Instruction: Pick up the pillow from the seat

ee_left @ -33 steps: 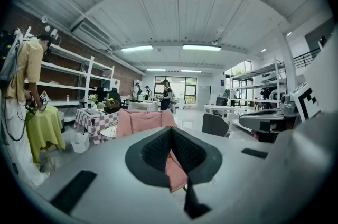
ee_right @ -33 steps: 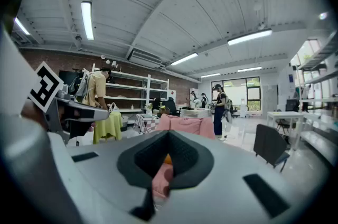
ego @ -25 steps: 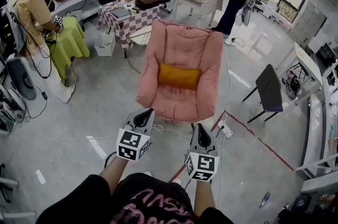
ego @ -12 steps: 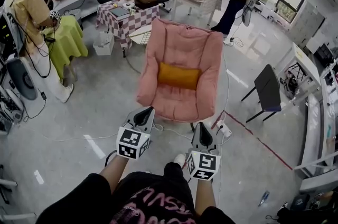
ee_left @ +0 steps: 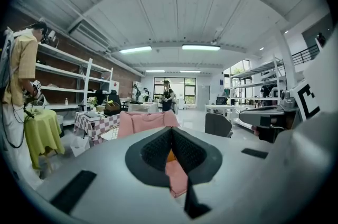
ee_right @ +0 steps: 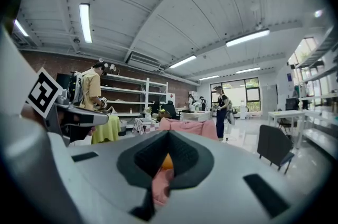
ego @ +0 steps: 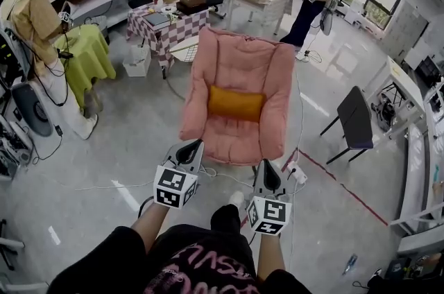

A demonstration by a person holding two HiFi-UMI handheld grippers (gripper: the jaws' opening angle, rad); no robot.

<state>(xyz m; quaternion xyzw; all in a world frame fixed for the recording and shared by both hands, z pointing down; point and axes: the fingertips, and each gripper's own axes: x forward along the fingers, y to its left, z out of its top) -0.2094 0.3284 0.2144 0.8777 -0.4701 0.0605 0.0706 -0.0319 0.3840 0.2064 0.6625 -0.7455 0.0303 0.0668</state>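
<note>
An orange pillow (ego: 236, 103) lies across the seat back of a pink padded armchair (ego: 239, 60) in the middle of the head view. My left gripper (ego: 193, 145) and right gripper (ego: 266, 166) are held side by side just short of the chair's front edge, both shut and empty. Each points roughly level at the chair. In the left gripper view a sliver of the pillow (ee_left: 170, 156) and pink armchair (ee_left: 142, 122) shows past the closed jaws. The right gripper view shows the pillow (ee_right: 166, 161) the same way.
A dark folding chair (ego: 354, 120) stands right of the armchair, a checkered table (ego: 166, 26) behind it at left. A person in a yellow top (ego: 31, 19) stands by a green-covered table (ego: 90, 53). Cables and a power strip (ego: 297, 173) lie on the floor by the armchair.
Both grippers have shifted slightly forward toward the armchair, and a shoe has come into view below them. The person at left has moved a little further left.
</note>
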